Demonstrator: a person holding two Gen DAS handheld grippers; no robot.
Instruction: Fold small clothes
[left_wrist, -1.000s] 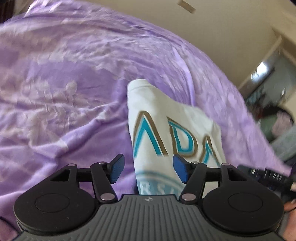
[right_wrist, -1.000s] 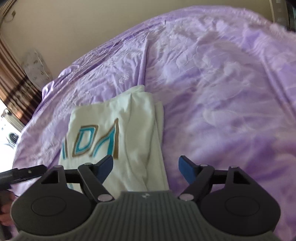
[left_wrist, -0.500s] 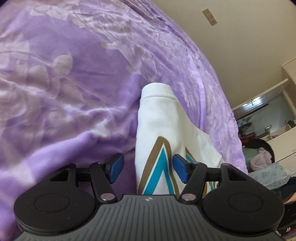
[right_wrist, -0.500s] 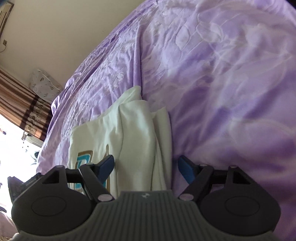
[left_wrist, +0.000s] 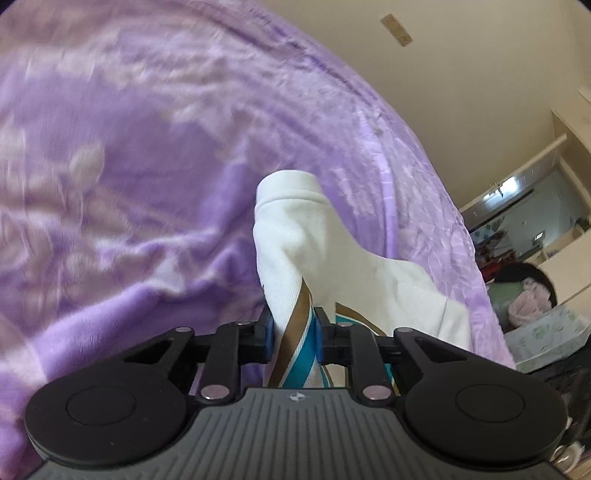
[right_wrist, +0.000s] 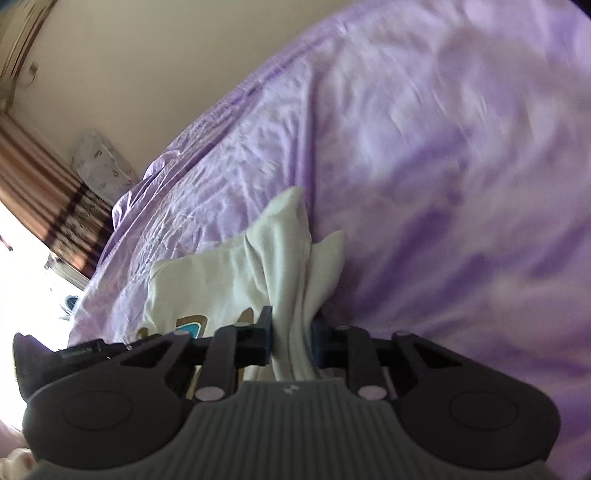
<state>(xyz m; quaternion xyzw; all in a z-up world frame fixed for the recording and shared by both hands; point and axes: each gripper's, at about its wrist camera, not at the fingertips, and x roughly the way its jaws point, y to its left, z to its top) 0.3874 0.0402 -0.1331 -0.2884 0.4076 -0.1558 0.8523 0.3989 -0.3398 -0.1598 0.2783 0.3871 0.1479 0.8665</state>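
Both of my claws are closing on one white garment: my left claw (left_wrist: 294, 332) pinches a bunched edge printed with brown and teal stripes, and my right claw (right_wrist: 291, 341) pinches plain folded cloth at the opposite edge, with fabric pressed between the blue pads of each. This white top (left_wrist: 306, 240) lies partly folded on a bed covered by a purple bedspread (left_wrist: 129, 184), its gripped ends gathered up off the cover. I judge it light, soft and floppy, likely to sag and slip its folds unless I grip every layer at the two near corners. Large brown-and-teal lettering (right_wrist: 192, 325) shows only in fragments, and I cannot read it. Beyond the bed sit a cream wall and striped curtains (right_wrist: 40, 199).
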